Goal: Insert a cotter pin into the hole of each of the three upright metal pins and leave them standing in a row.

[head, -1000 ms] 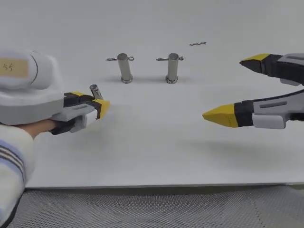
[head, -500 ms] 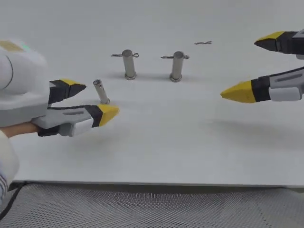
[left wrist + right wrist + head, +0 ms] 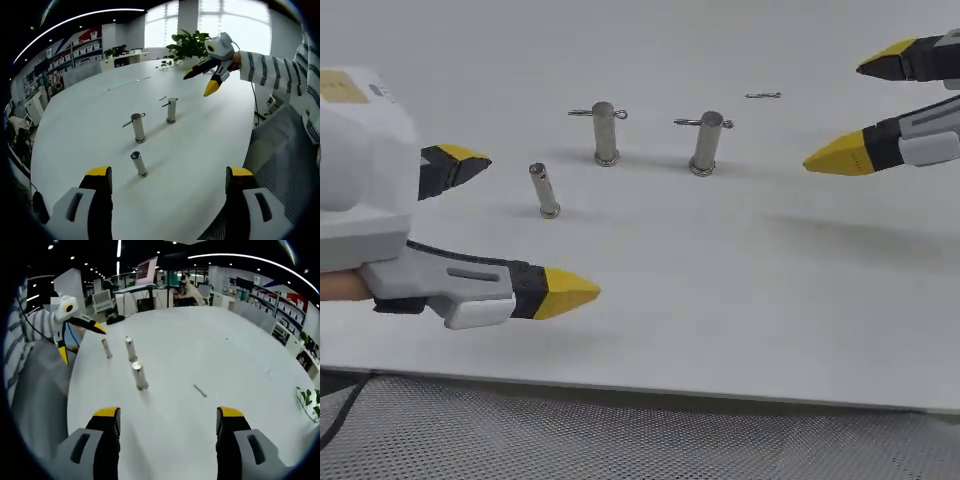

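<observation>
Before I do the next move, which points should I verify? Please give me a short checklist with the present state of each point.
1. Bare pin stands upright, free of the left claw: ok; the claw is open around nothing.
2. Middle pin and right-hand pin each carry a cotter pin: ok.
3. Bare pin has its cotter pin: not ok.
4. Loose cotter pin is ready to pick up: ok; it lies flat on the table, beyond the right-hand pin.
5. Right claw is open and empty: ok.
6. Three pins stand in one row: not ok; the bare pin stands nearer the person than the others.
</observation>
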`<move>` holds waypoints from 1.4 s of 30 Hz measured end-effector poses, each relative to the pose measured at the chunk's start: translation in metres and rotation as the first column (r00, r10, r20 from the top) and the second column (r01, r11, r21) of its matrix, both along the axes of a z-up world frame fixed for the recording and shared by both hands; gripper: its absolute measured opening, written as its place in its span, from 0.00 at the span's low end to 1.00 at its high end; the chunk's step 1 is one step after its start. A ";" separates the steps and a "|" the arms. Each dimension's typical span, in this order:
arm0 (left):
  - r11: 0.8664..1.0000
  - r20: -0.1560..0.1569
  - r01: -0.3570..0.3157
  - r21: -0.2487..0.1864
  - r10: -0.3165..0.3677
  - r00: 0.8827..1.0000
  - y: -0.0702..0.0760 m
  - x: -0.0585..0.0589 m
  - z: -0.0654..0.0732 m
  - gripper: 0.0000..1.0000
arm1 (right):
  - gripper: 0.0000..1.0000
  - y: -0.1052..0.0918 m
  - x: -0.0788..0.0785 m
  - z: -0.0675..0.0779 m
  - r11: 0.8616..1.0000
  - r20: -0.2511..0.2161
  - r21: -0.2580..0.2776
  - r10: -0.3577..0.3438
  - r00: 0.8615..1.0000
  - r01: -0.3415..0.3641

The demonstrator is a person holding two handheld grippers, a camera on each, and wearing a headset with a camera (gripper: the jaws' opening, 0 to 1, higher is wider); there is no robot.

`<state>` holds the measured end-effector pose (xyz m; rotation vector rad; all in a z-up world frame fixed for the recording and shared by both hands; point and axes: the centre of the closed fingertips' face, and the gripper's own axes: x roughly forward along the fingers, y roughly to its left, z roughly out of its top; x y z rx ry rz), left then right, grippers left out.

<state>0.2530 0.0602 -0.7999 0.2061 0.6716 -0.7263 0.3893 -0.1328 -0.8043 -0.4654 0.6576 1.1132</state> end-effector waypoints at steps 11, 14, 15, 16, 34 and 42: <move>1.000 0.029 0.002 -0.023 -0.002 1.000 0.007 0.008 0.010 0.99 | 0.71 0.018 0.023 -0.024 0.981 -0.044 -0.130 0.136 0.990 -0.141; 1.000 0.027 -0.007 -0.019 0.008 1.000 0.011 0.008 0.009 0.99 | 0.71 0.021 0.030 -0.030 0.972 -0.049 -0.167 0.160 0.986 -0.166; 1.000 0.023 -0.008 -0.018 0.009 1.000 0.012 0.007 0.009 0.99 | 0.70 0.021 0.033 -0.032 0.969 -0.046 -0.180 0.165 0.985 -0.171; 1.000 0.017 -0.002 -0.014 0.002 1.000 0.013 0.006 0.009 0.99 | 0.70 0.022 0.038 -0.033 0.964 -0.032 -0.196 0.176 0.984 -0.179; 1.000 0.029 0.001 -0.021 -0.001 1.000 0.016 0.005 0.013 0.99 | 0.56 0.023 0.080 -0.057 0.929 -0.024 -0.310 0.203 0.979 -0.201; 1.000 0.042 -0.020 -0.008 0.020 0.999 0.022 0.008 0.014 0.99 | 0.46 0.024 0.079 -0.064 0.903 -0.038 -0.359 0.240 0.970 -0.238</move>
